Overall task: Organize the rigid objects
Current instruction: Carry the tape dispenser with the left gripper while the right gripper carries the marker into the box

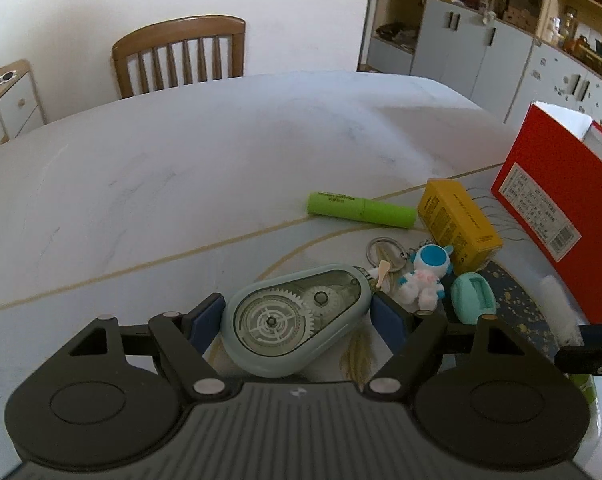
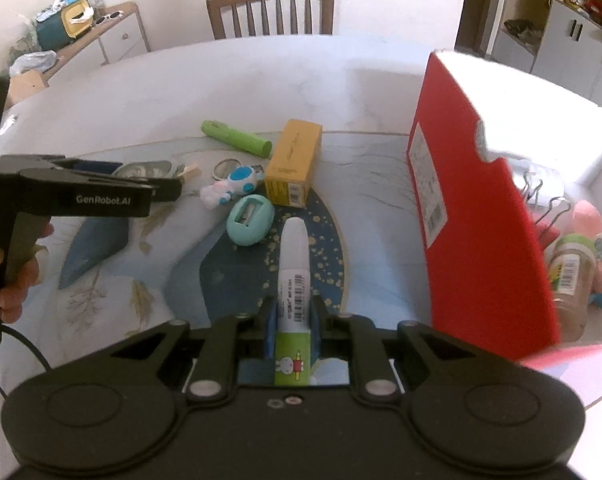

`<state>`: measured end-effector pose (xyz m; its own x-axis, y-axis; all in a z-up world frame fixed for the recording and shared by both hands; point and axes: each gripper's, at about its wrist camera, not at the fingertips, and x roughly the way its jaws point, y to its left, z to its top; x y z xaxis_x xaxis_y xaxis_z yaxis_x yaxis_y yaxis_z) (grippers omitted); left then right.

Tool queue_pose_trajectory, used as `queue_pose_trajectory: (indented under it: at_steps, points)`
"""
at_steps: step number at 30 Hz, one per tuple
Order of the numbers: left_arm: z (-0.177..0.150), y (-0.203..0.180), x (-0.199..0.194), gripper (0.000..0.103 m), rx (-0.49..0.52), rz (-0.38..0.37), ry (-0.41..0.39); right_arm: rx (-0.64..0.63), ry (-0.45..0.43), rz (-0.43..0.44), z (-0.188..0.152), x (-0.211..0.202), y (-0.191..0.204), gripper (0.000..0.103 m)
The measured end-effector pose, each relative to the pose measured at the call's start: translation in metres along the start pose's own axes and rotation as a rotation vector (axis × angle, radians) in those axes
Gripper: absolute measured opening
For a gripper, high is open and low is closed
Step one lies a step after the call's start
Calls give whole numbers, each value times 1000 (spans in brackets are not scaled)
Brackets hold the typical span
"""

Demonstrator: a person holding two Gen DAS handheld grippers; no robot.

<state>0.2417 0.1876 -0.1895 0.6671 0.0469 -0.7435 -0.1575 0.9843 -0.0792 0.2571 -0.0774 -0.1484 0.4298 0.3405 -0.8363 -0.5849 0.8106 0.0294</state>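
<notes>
Low in the left wrist view, the left gripper (image 1: 297, 316) clamps the correction tape dispenser (image 1: 297, 320) across its wide body. Bottom centre of the right wrist view, the right gripper (image 2: 295, 322) pinches a glue stick (image 2: 295, 276), apparently lifted. Carry both level into the red box (image 2: 481, 208) at right, clearing its near wall.

Readable markings you can check:

- "GenRobot.AI", white lettering on the black side of your left gripper (image 2: 113, 184), seen from the right wrist view.
- Barcode with small print, too fine to read, on the white glue pen (image 2: 295, 280) in your right gripper (image 2: 294, 320).
- White label with barcode on the red box (image 1: 557, 216); its text is not legible.
- Print on the yellow box (image 1: 457, 216) and green marker (image 1: 361, 210): illegible.
</notes>
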Motion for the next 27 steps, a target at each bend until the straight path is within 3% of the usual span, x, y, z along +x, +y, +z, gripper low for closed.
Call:
queue_pose_trajectory:
  at_steps: [11,27]
  points:
    - [-16,-16,-38,80,-45,-33,-30,17,-46,41,-14,-40,-16,16]
    - [18,-94,-109,80,-7,-98,-87,62,-132,76,-7,-106,-63,16]
